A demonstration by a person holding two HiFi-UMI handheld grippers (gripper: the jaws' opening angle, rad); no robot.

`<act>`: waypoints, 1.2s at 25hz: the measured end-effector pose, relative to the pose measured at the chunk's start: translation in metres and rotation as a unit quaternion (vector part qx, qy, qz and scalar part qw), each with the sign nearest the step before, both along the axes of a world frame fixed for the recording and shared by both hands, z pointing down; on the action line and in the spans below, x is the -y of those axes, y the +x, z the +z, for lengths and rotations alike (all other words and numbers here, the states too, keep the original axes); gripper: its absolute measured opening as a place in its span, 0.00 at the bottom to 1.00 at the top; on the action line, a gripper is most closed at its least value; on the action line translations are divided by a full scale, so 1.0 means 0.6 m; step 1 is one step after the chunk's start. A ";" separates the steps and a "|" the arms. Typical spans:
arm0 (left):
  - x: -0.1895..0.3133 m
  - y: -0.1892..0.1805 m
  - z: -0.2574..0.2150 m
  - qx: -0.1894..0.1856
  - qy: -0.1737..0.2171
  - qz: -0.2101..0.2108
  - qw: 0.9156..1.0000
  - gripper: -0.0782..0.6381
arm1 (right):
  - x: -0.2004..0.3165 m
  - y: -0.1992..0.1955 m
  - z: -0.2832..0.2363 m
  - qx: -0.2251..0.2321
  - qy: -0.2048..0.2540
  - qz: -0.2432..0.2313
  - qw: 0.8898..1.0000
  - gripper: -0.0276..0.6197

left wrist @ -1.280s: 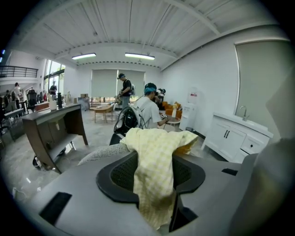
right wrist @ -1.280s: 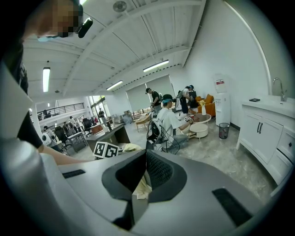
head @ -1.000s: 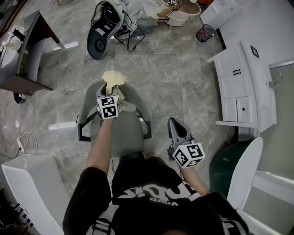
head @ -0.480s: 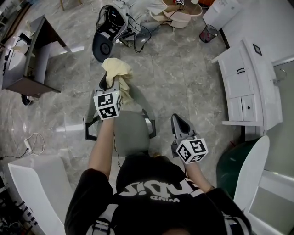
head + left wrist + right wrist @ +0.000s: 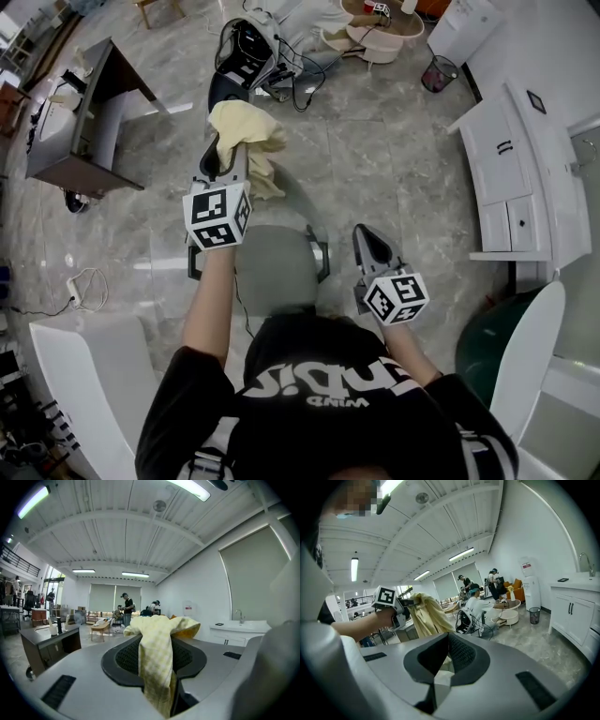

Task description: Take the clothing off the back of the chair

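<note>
Left gripper [image 5: 228, 159] clenched on the yellow clothing [image 5: 246, 129], which hangs above the back edge of the chair [image 5: 274, 272]. Right gripper [image 5: 368, 236] released, empty, beside the chair's right edge.

open floor [image 5: 375, 159] ahead, chair [image 5: 272, 272] below

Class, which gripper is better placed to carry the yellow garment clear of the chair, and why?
Left. The left gripper is shut on the yellow garment, which hangs from it above the chair. The right gripper is open and empty, off to the chair's side.
</note>
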State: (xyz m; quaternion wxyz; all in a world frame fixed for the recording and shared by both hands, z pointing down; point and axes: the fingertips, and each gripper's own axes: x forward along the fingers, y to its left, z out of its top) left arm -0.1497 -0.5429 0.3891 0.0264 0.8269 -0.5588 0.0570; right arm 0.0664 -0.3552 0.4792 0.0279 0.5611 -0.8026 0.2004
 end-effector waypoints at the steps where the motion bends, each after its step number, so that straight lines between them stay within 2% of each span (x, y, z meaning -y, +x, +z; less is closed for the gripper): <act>1: -0.013 0.002 -0.008 -0.002 0.004 0.000 1.000 0.32 | -0.004 0.002 -0.001 0.001 0.002 -0.003 1.000 0.06; 6: -0.098 0.004 -0.045 -0.015 0.020 -0.010 1.000 0.32 | -0.030 0.008 -0.005 0.011 0.014 -0.015 1.000 0.06; 13: -0.243 0.007 -0.069 -0.010 0.027 -0.041 0.999 0.32 | -0.083 0.016 -0.016 0.017 0.027 -0.057 0.998 0.06; 21: -0.411 0.011 -0.058 -0.021 0.012 -0.098 0.995 0.32 | -0.172 0.028 -0.024 0.020 0.038 -0.117 0.992 0.07; 30: -0.580 0.032 -0.041 -0.021 0.002 -0.137 0.990 0.32 | -0.272 0.023 -0.045 0.032 0.054 -0.182 0.981 0.06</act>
